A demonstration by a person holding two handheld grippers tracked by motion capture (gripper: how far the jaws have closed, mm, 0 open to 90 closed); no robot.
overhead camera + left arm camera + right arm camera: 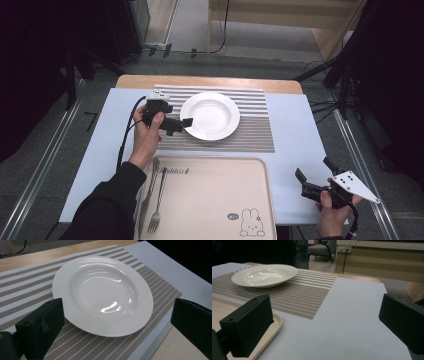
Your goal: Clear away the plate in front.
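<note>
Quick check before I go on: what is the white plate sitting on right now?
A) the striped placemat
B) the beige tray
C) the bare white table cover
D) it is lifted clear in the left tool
A: the white plate rests flat on the striped placemat, with the left tool open at its near rim and not closed on it; the beige tray lies nearer the person.

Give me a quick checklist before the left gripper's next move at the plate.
1. Left gripper open: ok, jaws spread wide.
2. Plate between the jaws: not ok, it lies beyond the tips.
3. Plate flat on the striped placemat: ok.
4. Plate empty: ok.
5. Right gripper away from the plate: ok, open near the table's right edge.
6. Fork and the utensil beside it on the tray: ok.
</note>
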